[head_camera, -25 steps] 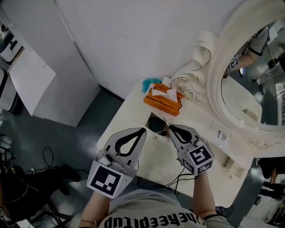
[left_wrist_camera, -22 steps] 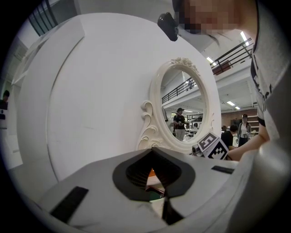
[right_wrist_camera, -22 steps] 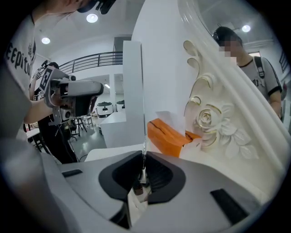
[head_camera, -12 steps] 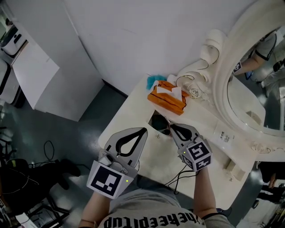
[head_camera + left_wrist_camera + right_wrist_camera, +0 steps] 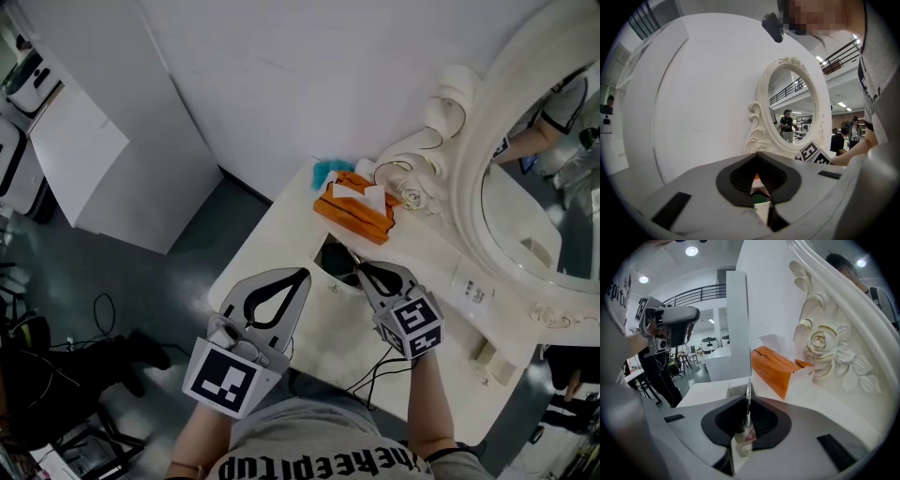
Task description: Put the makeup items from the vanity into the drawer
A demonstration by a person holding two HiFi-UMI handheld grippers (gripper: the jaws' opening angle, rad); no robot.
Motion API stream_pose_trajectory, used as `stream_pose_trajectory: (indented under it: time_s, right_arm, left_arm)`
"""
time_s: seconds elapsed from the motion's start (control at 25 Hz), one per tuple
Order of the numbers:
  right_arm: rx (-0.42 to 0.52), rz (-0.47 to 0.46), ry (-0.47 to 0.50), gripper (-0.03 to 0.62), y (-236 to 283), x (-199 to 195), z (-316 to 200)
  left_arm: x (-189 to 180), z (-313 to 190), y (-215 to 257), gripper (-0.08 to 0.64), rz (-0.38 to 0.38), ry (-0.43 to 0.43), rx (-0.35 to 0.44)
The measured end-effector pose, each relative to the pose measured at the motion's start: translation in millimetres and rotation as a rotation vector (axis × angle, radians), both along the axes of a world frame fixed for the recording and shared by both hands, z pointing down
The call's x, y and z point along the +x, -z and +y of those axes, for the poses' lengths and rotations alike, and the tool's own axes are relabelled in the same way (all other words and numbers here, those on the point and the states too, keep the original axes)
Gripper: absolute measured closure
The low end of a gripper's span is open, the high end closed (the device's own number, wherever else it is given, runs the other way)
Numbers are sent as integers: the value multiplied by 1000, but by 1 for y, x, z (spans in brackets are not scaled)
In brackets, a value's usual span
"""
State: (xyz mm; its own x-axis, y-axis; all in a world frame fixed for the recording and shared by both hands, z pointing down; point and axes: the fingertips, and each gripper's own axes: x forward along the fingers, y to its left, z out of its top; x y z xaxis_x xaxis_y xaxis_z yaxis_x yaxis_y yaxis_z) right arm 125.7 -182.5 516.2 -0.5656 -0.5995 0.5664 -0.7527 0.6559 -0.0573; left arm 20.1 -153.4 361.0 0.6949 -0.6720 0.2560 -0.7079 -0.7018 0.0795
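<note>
Our right gripper (image 5: 360,272) pinching a thin stick (image 5: 748,390), its tip at the dark opening (image 5: 328,260) in the vanity (image 5: 272,244), our left gripper (image 5: 298,277) pressed together, empty, just beside, orange box (image 5: 352,211) beyond, below the mirror (image 5: 534,187).

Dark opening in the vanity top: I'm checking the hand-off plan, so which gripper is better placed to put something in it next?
Right. The right gripper is shut on a thin stick, with its tip at the dark opening. The left gripper is shut on nothing.
</note>
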Motion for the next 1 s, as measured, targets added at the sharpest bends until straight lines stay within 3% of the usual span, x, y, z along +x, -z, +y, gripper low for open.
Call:
stream_pose_trajectory:
  time_s: [0.68,0.84,1.0]
  right_arm:
    - [-15,9,-32,528,-2,3,-4]
    - [10,13,-44,575,3,4,-2]
    - [41,-1,-73,577,11,6,-2]
  left_arm:
    - [0,-4,0,540,3,-15,5]
    - [0,-3,1,540,7,-26,4]
    - [0,-2,2,540,12,-45,5]
